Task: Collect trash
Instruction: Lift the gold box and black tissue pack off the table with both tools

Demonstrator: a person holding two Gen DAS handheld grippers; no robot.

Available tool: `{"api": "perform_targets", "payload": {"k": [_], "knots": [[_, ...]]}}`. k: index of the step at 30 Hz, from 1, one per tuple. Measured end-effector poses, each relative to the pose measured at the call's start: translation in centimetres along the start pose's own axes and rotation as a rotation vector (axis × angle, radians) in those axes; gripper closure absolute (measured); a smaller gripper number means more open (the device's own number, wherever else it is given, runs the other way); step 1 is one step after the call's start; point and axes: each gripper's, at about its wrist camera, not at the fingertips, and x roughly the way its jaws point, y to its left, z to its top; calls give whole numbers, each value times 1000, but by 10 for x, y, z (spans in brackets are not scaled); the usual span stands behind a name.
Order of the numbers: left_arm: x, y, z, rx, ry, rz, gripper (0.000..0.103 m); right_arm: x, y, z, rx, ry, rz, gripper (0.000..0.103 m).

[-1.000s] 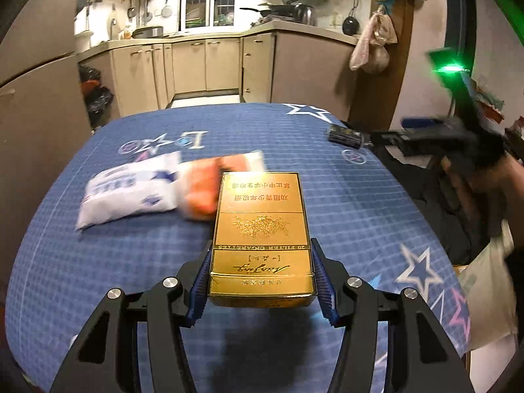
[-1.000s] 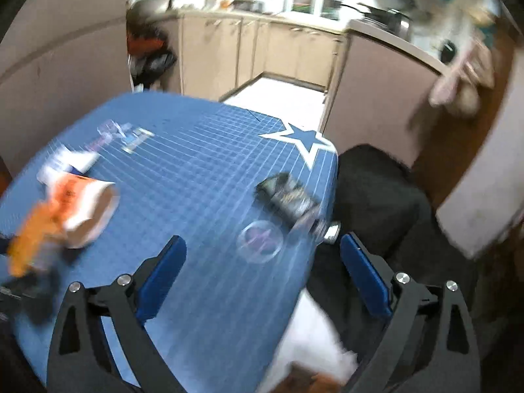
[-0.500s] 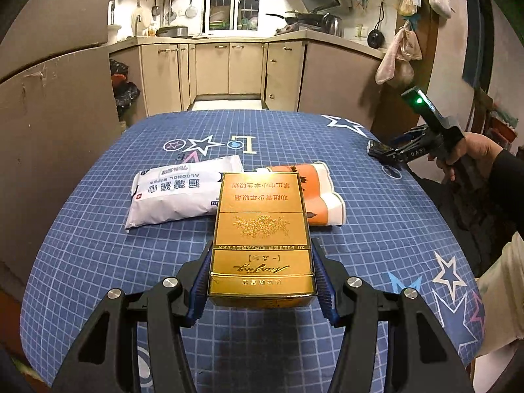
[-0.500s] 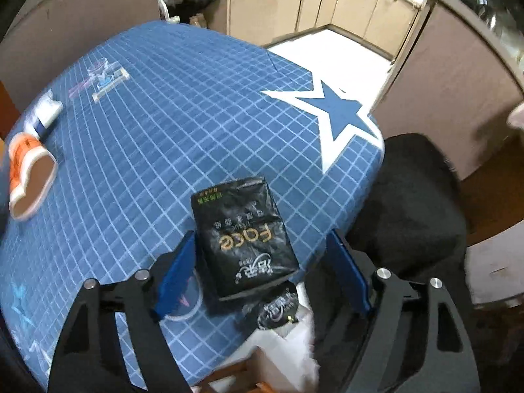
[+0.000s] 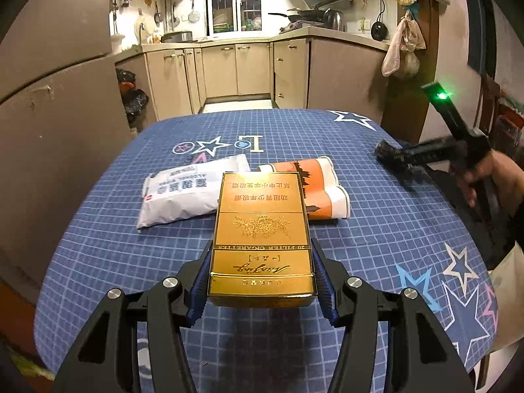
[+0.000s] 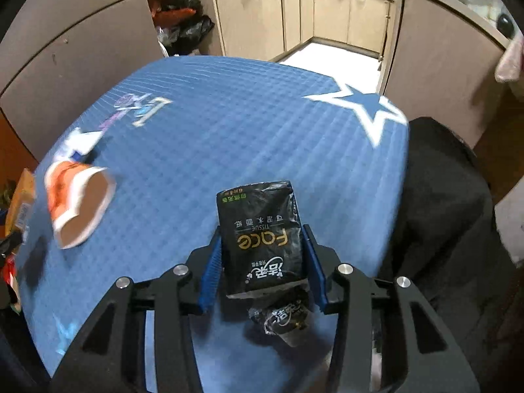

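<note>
My left gripper [image 5: 260,281] is shut on a gold cigarette box [image 5: 260,229] and holds it above the blue star-patterned table [image 5: 376,229]. Beyond it lie a white alcohol-wipes packet [image 5: 190,193] and an orange-and-white paper cup [image 5: 314,186] on its side. My right gripper [image 6: 262,262] is shut on a black tissue packet [image 6: 260,235], lifted over the table's right edge; it also shows in the left wrist view [image 5: 402,157] with the dark packet in it. The cup [image 6: 77,201] and the wipes packet [image 6: 80,142] show at the left in the right wrist view.
Kitchen cabinets [image 5: 235,68] stand beyond the table. Black rubbish bags [image 5: 132,98] lie on the floor at the far left. A dark chair [image 6: 448,203] stands at the table's right side. A brown wall panel [image 5: 59,114] runs along the left.
My right gripper has closed on the black tissue packet and lifted it off the table's right edge. My left gripper still holds the gold box, with the view steadied toward the kitchen.
</note>
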Motion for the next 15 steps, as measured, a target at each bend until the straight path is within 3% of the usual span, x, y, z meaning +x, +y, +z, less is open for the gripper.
{"api": "perform_targets", "payload": {"k": [10, 15], "knots": [[-32, -6, -13, 33, -31, 59, 46, -45, 120, -77, 98, -80, 3, 61], [-49, -8, -18, 50, -59, 79, 46, -82, 157, -114, 158, -158, -25, 62]]}}
